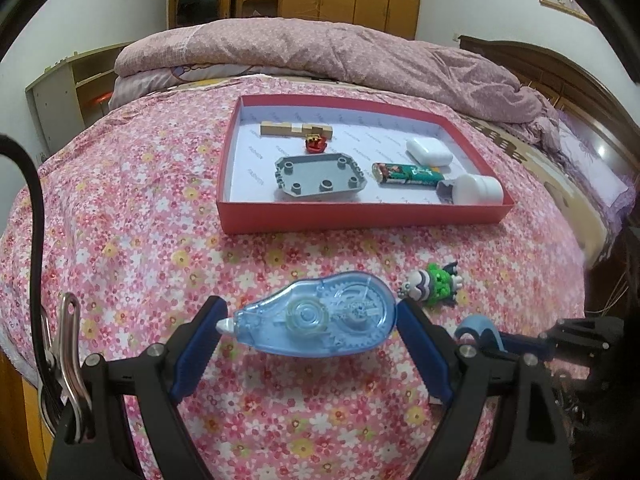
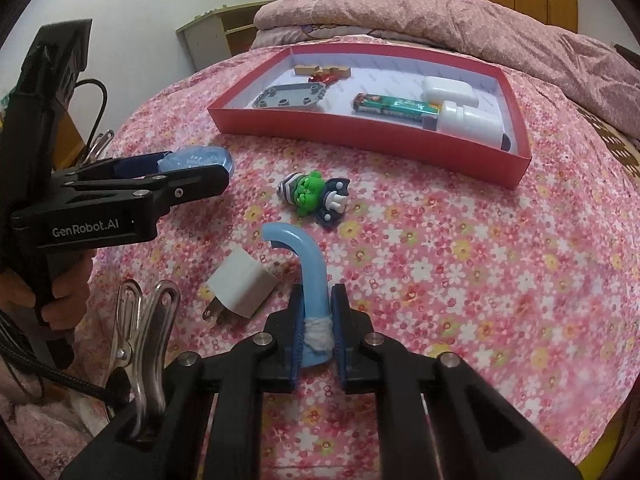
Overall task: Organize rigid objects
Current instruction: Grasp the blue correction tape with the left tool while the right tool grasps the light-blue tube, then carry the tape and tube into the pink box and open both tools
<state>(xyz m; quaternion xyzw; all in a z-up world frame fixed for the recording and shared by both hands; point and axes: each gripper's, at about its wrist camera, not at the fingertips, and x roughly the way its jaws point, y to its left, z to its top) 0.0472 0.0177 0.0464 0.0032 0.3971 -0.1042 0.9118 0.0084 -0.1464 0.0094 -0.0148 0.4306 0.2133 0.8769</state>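
The right gripper (image 2: pixel 317 320) pinches the blue hook (image 2: pixel 310 276); the left gripper (image 1: pixel 310 330) straddles the tape roller (image 1: pixel 320 316), fingers spread. Next, judging by the layout, the hook goes to the red tray (image 2: pixel 360 132) at twelve o'clock.

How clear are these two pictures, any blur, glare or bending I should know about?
Left wrist view: strong fisheye bending, dark corners, the correction tape sharp, some smearing at the right edge. Right wrist view: same bending, the red tray rim bows, the blue hook in the right tongs sharp; soft, even light, no glare.
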